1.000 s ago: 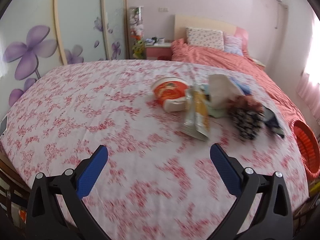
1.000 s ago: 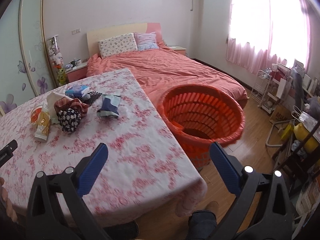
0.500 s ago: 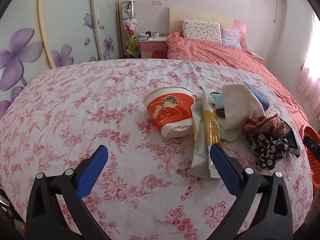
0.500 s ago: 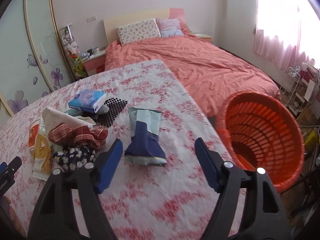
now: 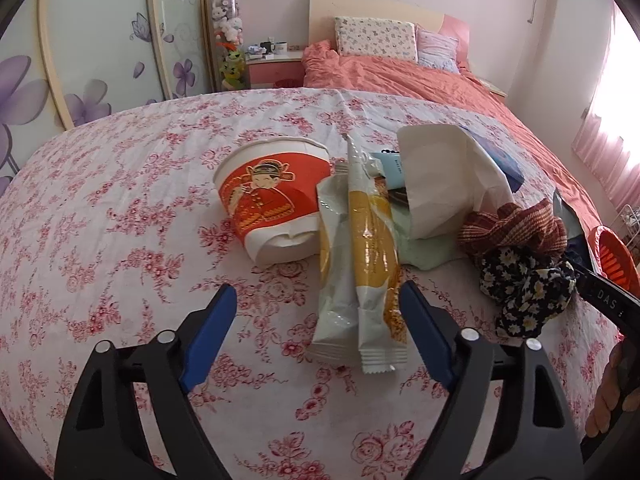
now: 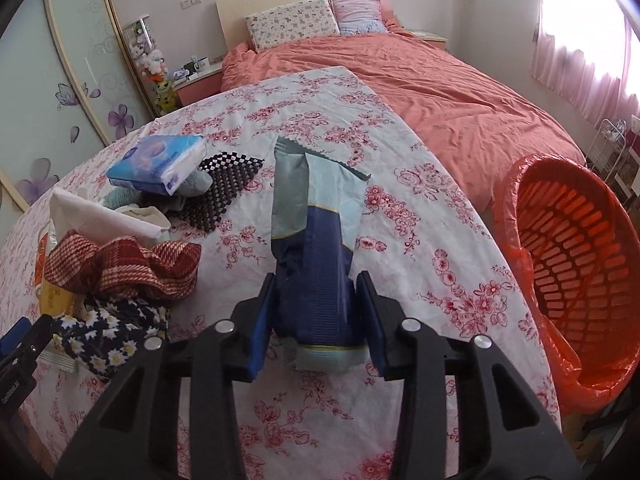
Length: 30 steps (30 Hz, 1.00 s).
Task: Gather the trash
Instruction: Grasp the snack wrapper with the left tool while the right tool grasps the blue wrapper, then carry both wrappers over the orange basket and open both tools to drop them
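Right gripper (image 6: 318, 320): we have its blue pads pressed against both sides of the blue-and-teal snack bag (image 6: 316, 248), near the bag's sealed bottom end, so it looks clamped on the bag, which lies flat on the floral tablecloth (image 6: 420, 216).

Left gripper (image 5: 316, 320): we hold it spread wide and empty, low over the cloth, its right pad just beside the yellow-and-white wrapper (image 5: 360, 264).

Where the trash lies: the wrapper sits in front of the left gripper, leaning against a red-and-white paper noodle bowl (image 5: 276, 204) tipped on its side. The snack bag lies apart from that pile, towards the orange basket (image 6: 568, 264), which stands off the table's edge on the right with a liner in it.

Not trash, we judge: a red checked cloth (image 6: 120, 268), a daisy-print cloth (image 6: 112, 340), a tissue pack (image 6: 158, 164) and a black mesh mat (image 6: 224, 184).

How the bag will handle: light, thin, crinkly and likely slick; it will fold and droop from the pinch, so a hold across the sealed seam is safest.

How the wrapper will handle: equally light and limp; we would pinch it across its narrow width near the crimped end.

How the bowl will handle: light but crushable; better taken by the rim or wall with a gentle squeeze.
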{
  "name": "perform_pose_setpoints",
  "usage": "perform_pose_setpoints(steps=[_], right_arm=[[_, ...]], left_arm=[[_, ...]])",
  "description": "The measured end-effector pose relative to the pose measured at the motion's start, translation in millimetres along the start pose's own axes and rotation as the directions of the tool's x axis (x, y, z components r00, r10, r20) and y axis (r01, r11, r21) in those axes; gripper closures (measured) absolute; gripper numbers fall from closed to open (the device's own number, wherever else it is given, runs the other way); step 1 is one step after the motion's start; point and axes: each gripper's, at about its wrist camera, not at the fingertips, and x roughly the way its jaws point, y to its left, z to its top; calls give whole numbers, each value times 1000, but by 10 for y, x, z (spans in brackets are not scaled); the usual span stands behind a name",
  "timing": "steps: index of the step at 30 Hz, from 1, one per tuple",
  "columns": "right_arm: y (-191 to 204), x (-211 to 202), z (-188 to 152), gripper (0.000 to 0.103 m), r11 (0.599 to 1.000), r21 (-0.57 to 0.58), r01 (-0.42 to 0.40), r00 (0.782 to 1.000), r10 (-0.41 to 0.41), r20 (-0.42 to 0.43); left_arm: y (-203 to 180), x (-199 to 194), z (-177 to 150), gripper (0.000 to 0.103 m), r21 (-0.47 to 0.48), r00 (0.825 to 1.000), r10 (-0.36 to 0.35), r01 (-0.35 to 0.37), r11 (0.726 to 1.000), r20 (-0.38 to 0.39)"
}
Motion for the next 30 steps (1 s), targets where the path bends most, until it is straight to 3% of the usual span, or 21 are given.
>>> perform_pose_setpoints(steps=[6,8,11,13,16,30], right_arm=[[18,9,20,58,999,-25,32,999,-32,6],[43,22,32,59,998,-38,41,999,-41,10],[42,27,34,68,998,-47,45,999,-45,6],[38,6,28,74,998,-47,43,999,-43,8],[23,-62,27,78,998,-49,44,999,-42,25],[-107,-649,-15,79,999,-46,26,993,-20,120]], left_arm=[[-105,50,7,28,28,1000,-11,11,1000,-9],[-140,73,8,34,38,1000,-12,12,999,-12],[-154,130,15,59,39,999,-41,42,998,-32],[-148,162,20,84,33,996,-70,72,997,-49],[-154,128,26,89,36,995,-92,93,995,-38],[-191,-410,158,89,52,994,-90,86,995,68]])
